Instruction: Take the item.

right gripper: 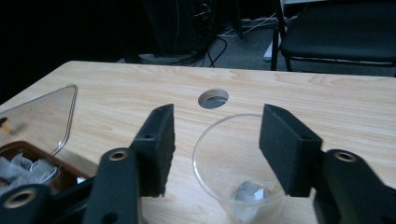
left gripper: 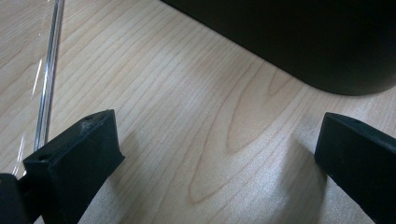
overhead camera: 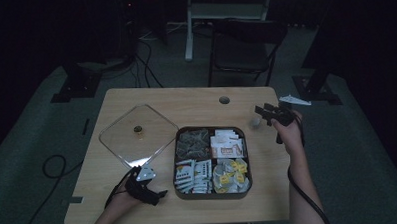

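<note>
A dark square tray (overhead camera: 249, 163) with sachets and tea bags in its compartments sits on the wooden table. Its clear lid (overhead camera: 137, 134) lies flat to its left. A clear plastic cup (overhead camera: 257, 121) stands right of the tray. In the right gripper view the cup (right gripper: 210, 163) holds a tea bag (right gripper: 247, 192). My right gripper (right gripper: 218, 126) hangs over its rim, open, with both pads clear of the cup. My right gripper (overhead camera: 264, 111) is also in the high view. My left gripper (left gripper: 217, 135) rests open on bare wood between the lid's edge (left gripper: 49, 70) and the tray wall (left gripper: 299, 37).
A round cable hole (overhead camera: 224, 99) is cut in the table behind the cup. A dark chair (overhead camera: 244, 45) stands past the far edge, with cables on the floor. My left gripper (overhead camera: 159, 195) lies near the table's front edge.
</note>
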`<state>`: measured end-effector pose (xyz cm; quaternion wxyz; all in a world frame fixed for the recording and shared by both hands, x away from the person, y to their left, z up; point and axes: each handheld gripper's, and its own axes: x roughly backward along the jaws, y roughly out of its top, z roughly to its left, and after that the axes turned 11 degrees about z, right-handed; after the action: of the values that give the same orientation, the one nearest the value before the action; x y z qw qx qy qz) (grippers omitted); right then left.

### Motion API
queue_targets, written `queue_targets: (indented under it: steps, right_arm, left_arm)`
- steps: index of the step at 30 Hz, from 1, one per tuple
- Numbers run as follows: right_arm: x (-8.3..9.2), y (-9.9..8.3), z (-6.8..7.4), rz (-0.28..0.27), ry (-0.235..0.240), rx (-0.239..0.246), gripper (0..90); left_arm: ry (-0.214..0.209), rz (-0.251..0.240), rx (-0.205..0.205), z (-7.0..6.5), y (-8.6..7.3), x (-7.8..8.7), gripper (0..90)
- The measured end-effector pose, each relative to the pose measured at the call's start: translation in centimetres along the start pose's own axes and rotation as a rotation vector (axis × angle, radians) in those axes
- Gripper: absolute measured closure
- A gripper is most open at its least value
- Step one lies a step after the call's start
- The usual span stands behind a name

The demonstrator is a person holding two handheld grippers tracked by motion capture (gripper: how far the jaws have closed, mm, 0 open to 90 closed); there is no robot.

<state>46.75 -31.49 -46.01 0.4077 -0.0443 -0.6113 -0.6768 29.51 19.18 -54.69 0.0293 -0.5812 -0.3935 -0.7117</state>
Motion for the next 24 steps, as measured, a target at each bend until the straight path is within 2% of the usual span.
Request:
queue_targets:
  steps: [2, 7, 15, 18, 24]
  right_arm:
    - [0.2, -0.1, 0.2, -0.011, -0.011, 0.016, 40.7]
    - [0.9, -0.4, 0.8, -0.026, 0.009, 0.044, 33.3]
    - [2.2, -1.4, 2.1, -0.048, 0.031, 0.079, 26.9]
    - [2.6, -1.8, 2.5, -0.047, 0.025, 0.103, 20.9]
    - [3.5, -2.7, 3.0, -0.057, 0.034, 0.113, 18.6]
  left_arm:
    - [0.000, 0.000, 0.000, 0.0, 0.0, 0.0, 0.7]
    - [0.000, 0.000, 0.000, 0.0, 0.0, 0.0, 0.7]
    - [0.000, 0.000, 0.000, 0.0, 0.0, 0.0, 0.7]
    - [0.000, 0.000, 0.000, 0.0, 0.0, 0.0, 0.7]
    - [0.000, 0.000, 0.000, 0.0, 0.0, 0.0, 0.7]
